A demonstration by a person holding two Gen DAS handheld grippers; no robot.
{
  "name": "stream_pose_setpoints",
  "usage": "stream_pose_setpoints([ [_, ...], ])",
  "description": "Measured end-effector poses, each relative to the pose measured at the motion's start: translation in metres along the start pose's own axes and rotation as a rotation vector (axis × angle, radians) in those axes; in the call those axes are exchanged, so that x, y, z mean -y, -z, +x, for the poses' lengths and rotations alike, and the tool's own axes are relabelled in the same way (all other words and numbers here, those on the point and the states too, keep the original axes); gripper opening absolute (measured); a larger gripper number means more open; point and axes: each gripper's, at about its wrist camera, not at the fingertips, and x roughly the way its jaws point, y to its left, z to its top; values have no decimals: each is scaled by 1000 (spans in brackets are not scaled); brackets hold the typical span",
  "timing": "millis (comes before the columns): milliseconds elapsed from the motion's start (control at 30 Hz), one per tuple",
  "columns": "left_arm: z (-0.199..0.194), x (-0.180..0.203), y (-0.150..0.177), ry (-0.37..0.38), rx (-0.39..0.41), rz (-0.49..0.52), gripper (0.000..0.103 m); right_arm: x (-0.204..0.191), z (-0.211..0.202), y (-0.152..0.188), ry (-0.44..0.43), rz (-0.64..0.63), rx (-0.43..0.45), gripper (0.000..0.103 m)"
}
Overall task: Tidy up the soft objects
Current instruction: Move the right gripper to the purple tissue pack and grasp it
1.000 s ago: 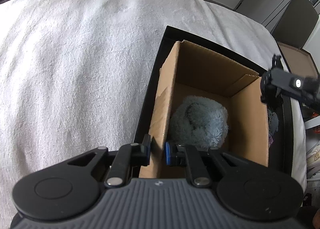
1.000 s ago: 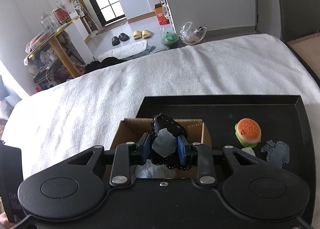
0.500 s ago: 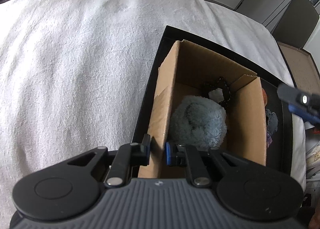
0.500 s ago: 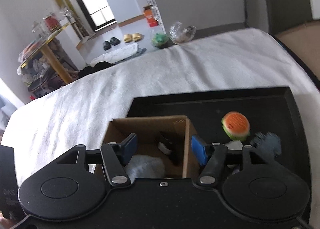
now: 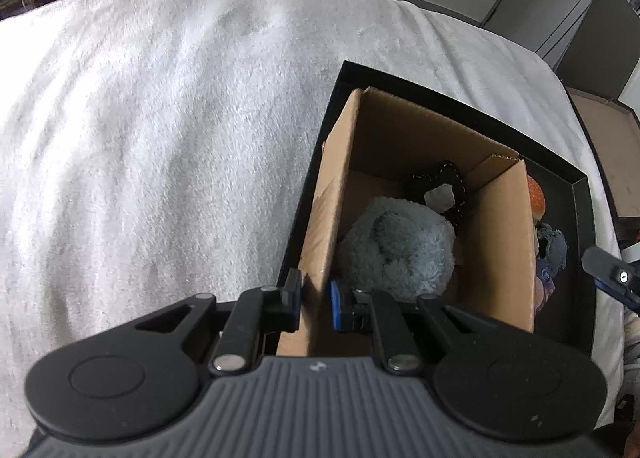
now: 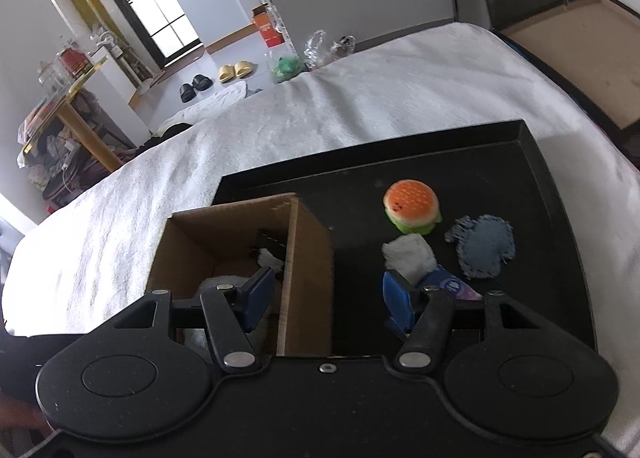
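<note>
A cardboard box (image 5: 504, 242) (image 6: 308, 258) stands on a black tray (image 5: 576, 194) (image 6: 500, 162). Inside lie a fluffy grey-blue plush (image 5: 396, 246) and a black-and-white soft piece (image 5: 440, 190) (image 6: 268, 250). My left gripper (image 5: 314, 300) is shut on the box's near left wall. My right gripper (image 6: 324, 294) is open and empty above the box's right wall. On the tray lie a burger toy (image 6: 412, 206), a white soft piece (image 6: 408, 258), a denim patch (image 6: 484, 246) and a blue-pink packet (image 6: 452, 286).
The tray rests on a white towel-covered bed (image 5: 160, 130) (image 6: 360, 98). An open flat box (image 6: 580, 58) lies off the bed's right side. Slippers (image 6: 234, 70) and bags are on the floor beyond.
My right gripper opened and let the black-and-white piece drop into the box, then moved right toward the tray's loose items. The left gripper kept its hold on the box wall.
</note>
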Motion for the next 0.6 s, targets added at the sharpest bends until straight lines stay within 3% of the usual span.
stream_pose_setpoints([
  [300,-10,11,-1,-41,5,30,20,38,-2,6,16,85,-31,60],
  [433,-10,15,0,-69,-8,26,42,46,1,9,8,90,-52,60],
  [600,-12,20,3,-95,6,29,52,57,10,13,4,109,-88,60],
])
